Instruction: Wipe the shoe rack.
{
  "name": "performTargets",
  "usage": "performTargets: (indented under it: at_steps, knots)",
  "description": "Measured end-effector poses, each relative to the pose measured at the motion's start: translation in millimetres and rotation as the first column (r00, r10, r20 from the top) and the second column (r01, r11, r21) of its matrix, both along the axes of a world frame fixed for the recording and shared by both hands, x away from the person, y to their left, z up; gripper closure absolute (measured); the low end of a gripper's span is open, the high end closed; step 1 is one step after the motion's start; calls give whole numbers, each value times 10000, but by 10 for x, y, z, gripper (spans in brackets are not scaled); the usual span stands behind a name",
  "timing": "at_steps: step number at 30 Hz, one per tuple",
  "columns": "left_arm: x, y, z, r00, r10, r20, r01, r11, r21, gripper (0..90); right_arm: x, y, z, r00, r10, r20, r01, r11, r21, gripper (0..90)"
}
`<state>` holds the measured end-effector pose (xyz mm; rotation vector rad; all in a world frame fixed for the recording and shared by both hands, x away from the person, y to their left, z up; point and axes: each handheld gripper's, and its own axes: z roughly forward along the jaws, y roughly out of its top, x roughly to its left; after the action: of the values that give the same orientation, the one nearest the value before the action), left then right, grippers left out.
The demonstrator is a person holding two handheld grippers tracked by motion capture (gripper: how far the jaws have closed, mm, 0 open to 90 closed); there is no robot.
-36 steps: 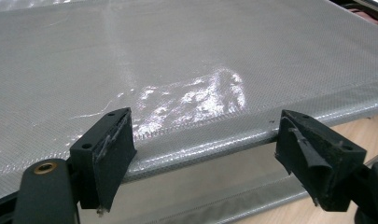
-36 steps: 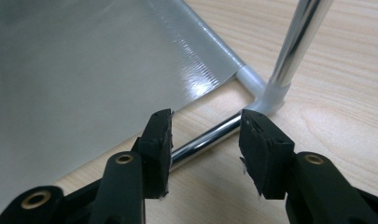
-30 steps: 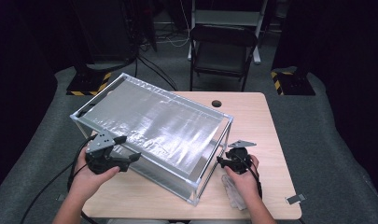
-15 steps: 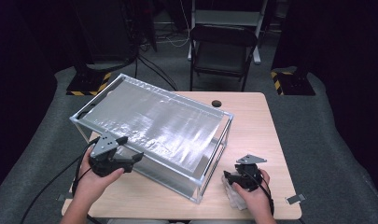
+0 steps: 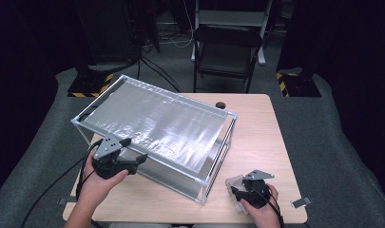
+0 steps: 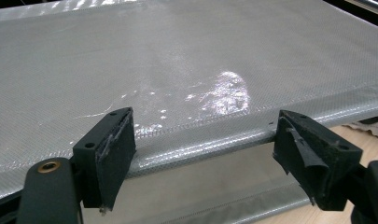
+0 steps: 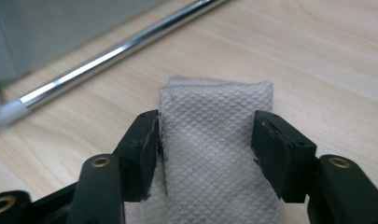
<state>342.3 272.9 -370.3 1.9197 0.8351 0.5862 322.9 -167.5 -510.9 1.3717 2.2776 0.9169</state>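
A metal-framed box (image 5: 157,118) topped with a silvery sheet (image 6: 177,70) stands slantwise on the wooden table (image 5: 266,133). My left gripper (image 5: 135,151) sits at the box's near left edge, jaws wide open on either side of the sheet's front rim (image 6: 203,140), not pressing on it. My right gripper (image 5: 237,192) is near the table's front right, low over a folded white paper towel (image 7: 214,135) that lies flat on the wood (image 5: 233,183). Its jaws have just been opening; the towel lies between them and the left pad (image 7: 142,149) brushes its edge.
One shiny bottom rail of the box (image 7: 121,49) runs just beyond the towel. A black folding chair (image 5: 228,52) stands behind the table. A small dark round thing (image 5: 221,104) sits at the table's far edge. Cables trail off to the left.
My right hand has drawn back from the box's near right corner toward the table's front edge, with the towel. The left hand has stayed at the box's front rim.
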Motion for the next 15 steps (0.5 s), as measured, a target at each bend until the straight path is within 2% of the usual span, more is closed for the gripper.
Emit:
performTargets:
  at_steps: [2,3,6,9,10,13,15]
  knots:
    - [-9,-10,5,10000,10,-42,-10,10000,45,209,-12,42,-32,9986,71,523,-48,9990,-444,497]
    - [-15,-27,0,10000,35,-1,-35,10000,-12,209,2,55,-34,9980,126,615,-102,9992,-394,597]
    - [-42,-90,-2,9997,-188,-122,188,9998,6,210,74,48,-14,9983,324,485,-317,9994,-135,726]
    - [-58,-181,-18,9969,-694,-358,682,9971,-327,221,160,52,25,9982,601,67,-603,9968,526,832]
    - [-70,-218,-18,9965,-762,-344,756,9969,-210,226,177,65,54,9976,677,165,-685,9962,541,839]
    - [-94,-292,-18,9968,-756,-250,758,9971,90,229,171,129,191,9942,666,845,-727,9949,701,848]
    - [-99,-316,-22,9971,-740,-193,742,9972,123,230,150,151,315,9903,669,1221,-816,9894,1202,848]
